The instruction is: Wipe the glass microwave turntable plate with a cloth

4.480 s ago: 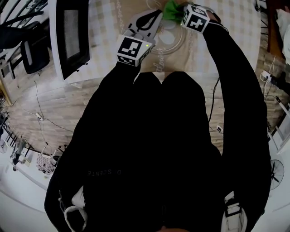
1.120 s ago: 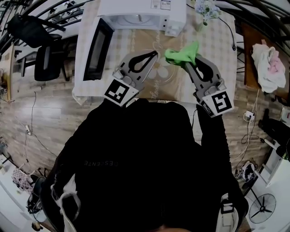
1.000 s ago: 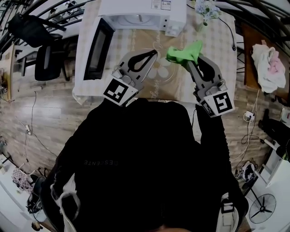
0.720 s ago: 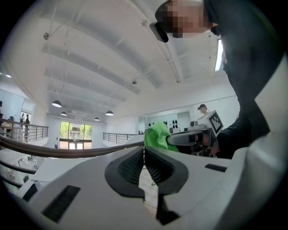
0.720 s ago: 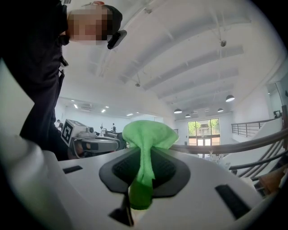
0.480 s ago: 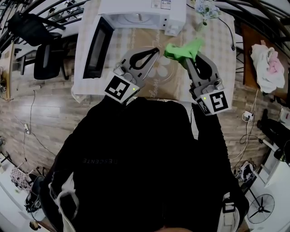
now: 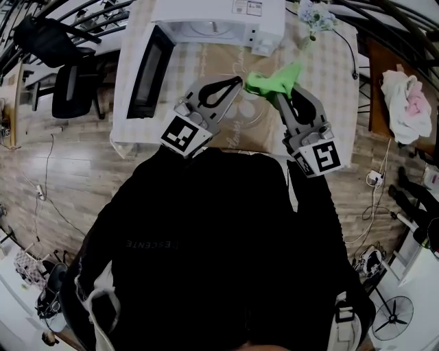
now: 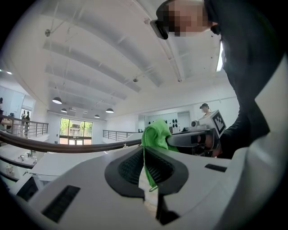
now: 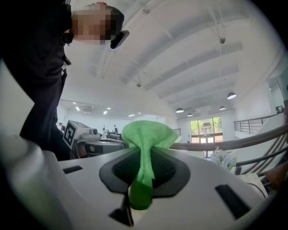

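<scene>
The checked table (image 7: 322, 68) carries the open white microwave (image 7: 212, 17). Before it, the round, clear glass plate (image 7: 245, 113) sits between our tools. We judge the left gripper (image 7: 235, 81) pinches its smooth rim, jaws nearly together; we hold that steady. The right gripper (image 7: 278, 94) is clamped on the soft, bunched green cloth (image 7: 273, 79); we should sweep in light, overlapping circles.
</scene>
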A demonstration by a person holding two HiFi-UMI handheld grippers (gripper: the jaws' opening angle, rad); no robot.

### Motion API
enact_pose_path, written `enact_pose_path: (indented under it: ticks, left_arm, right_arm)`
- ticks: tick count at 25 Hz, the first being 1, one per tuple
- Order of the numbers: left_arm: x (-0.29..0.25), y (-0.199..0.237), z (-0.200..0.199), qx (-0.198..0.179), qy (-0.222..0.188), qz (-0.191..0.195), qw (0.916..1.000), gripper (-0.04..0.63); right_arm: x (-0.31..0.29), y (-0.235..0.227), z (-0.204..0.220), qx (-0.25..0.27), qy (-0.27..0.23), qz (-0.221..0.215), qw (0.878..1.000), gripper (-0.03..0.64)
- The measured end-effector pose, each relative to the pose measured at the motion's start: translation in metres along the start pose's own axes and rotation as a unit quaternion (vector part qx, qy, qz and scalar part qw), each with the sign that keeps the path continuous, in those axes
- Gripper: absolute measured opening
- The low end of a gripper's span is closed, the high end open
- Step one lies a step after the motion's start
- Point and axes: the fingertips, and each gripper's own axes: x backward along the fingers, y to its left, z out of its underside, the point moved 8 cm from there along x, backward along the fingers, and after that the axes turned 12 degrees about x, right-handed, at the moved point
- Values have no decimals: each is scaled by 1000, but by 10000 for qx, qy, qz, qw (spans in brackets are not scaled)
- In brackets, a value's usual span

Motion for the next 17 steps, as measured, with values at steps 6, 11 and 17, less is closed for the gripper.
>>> enact_pose_path:
  ticks: [6,11,17]
  left_arm:
    - [2,0,4,2,34,3,10000,21]
    - [1,-2,5,22,63,40,10000,21]
    - [0,-2,4,27,66,56,10000,21]
  right_arm:
    - [1,0,2,-33,32,36,10000,74]
    - [3,0,4,-81,39,78,9999,74]
    - [2,-1,3,-105,45,95,9999,74]
